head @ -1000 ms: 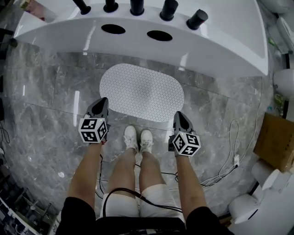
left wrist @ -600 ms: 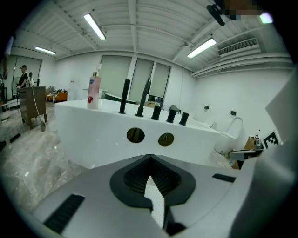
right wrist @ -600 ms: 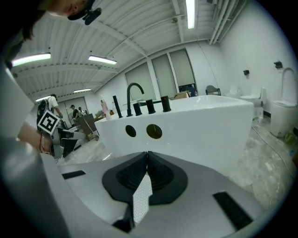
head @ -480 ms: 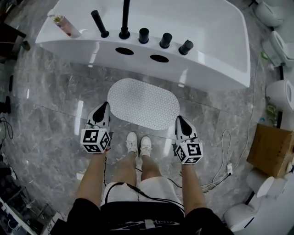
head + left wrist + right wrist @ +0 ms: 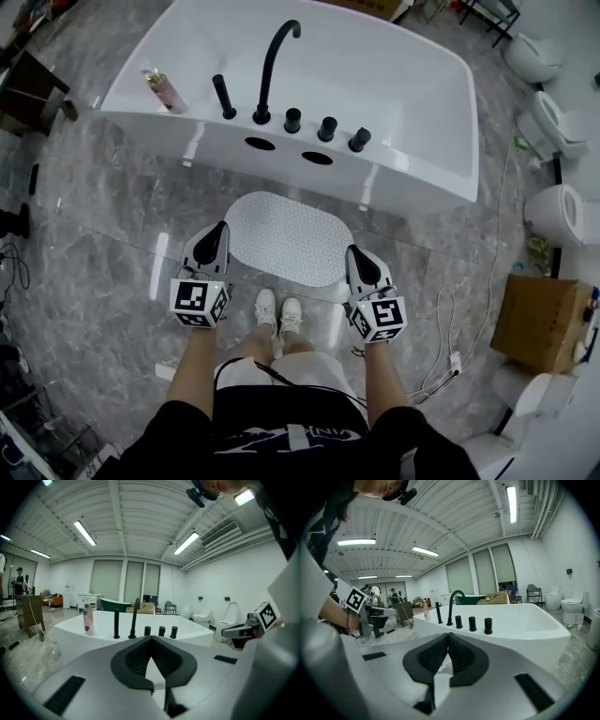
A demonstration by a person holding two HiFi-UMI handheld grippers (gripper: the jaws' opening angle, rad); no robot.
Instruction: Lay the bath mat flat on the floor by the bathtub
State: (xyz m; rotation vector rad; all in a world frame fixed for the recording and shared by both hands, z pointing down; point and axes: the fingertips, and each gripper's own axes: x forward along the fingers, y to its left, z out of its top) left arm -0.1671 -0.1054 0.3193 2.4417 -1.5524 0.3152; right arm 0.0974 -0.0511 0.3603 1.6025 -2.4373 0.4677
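The white dotted oval bath mat lies flat on the grey marble floor, close against the front wall of the white bathtub. My left gripper hovers beside the mat's left end, my right gripper beside its right end, both held up away from the floor. Both are shut, tips touching, with nothing between the pads. In the left gripper view the left gripper points level at the bathtub. The right gripper also faces the bathtub, and a strip of mat shows below the jaws.
A black faucet and several black knobs sit on the tub's near rim, with a pink bottle at its left. Toilets and a cardboard box stand to the right. A cable trails on the floor by the person's white shoes.
The head camera has risen and drawn back, so more of the tub shows. Both grippers lifted with it, staying shut. The mat lies flat in the same spot.
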